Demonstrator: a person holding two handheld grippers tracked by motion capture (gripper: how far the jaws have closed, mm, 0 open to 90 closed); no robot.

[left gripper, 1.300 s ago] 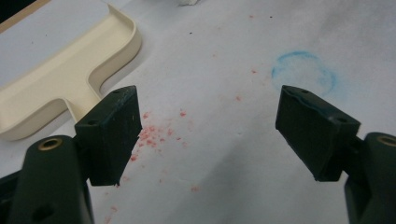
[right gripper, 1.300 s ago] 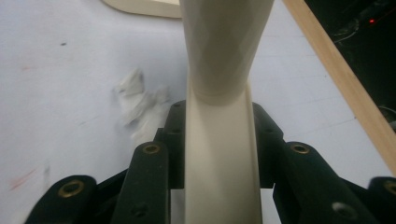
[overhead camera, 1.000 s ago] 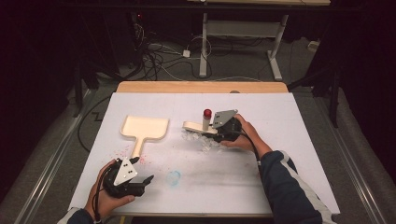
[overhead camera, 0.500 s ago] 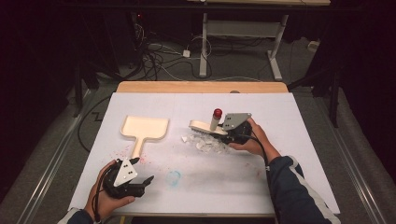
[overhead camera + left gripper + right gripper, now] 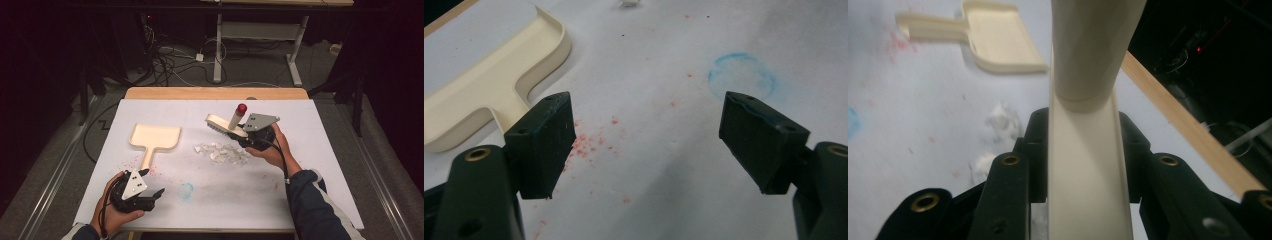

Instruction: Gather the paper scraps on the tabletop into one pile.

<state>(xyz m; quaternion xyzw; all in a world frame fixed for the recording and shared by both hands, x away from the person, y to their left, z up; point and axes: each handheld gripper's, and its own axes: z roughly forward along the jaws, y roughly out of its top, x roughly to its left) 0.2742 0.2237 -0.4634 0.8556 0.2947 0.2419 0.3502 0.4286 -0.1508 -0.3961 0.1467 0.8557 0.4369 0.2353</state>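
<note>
A cream hand brush (image 5: 223, 125) with a red-tipped handle hangs tilted above the white table cover (image 5: 300, 170), and my right gripper (image 5: 240, 134) is shut on its back. In the right gripper view the brush (image 5: 1088, 150) runs up between the jaws of the right gripper (image 5: 1083, 167). A pile of white scraps (image 5: 222, 151) lies just below the brush. To its left lies a cream dustpan (image 5: 155, 137), handle toward me. My left gripper (image 5: 154, 184) rests at the near left, open and holding nothing. In its own view the left gripper (image 5: 646, 140) points past the dustpan (image 5: 484, 85).
A blue ring mark (image 5: 186, 190) and red specks (image 5: 589, 142) stain the cover near the left gripper. A wooden table edge (image 5: 215, 93) runs along the far side. Cables and desk legs stand on the dark floor beyond.
The right gripper has lifted the brush up and to the right, off the scraps. The left gripper has stayed where it was.
</note>
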